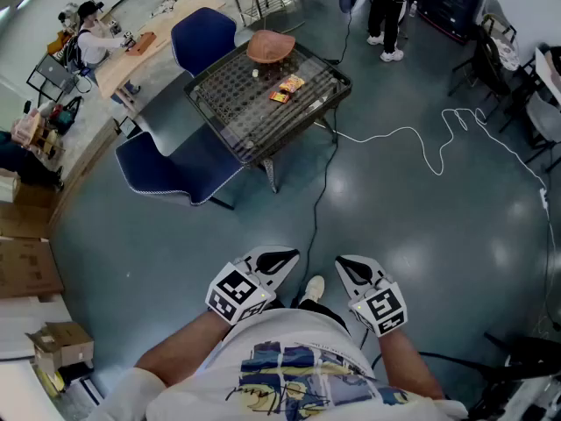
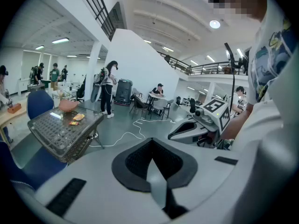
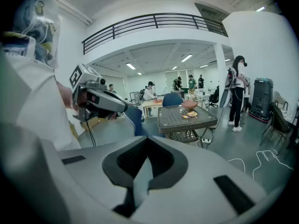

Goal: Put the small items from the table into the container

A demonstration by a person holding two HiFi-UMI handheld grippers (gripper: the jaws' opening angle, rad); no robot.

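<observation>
A dark wicker table (image 1: 230,103) stands well ahead of me across the floor. On it sit a brown bowl (image 1: 271,46), two orange-yellow packets (image 1: 290,84) and a tiny pale item (image 1: 255,73). Both grippers are held close to my body, far from the table. My left gripper (image 1: 282,258) is shut and empty, and so is my right gripper (image 1: 349,267). The left gripper view shows the table (image 2: 56,132) and bowl (image 2: 68,105) at far left. In the right gripper view the table (image 3: 180,120) with its packets (image 3: 191,114) is at centre.
Two blue chairs (image 1: 203,38) (image 1: 166,169) flank the table's left side. A white cable (image 1: 421,143) and a black cable (image 1: 321,191) run over the grey floor. A person (image 1: 386,11) stands behind the table. Cardboard boxes (image 1: 26,266) lie at left.
</observation>
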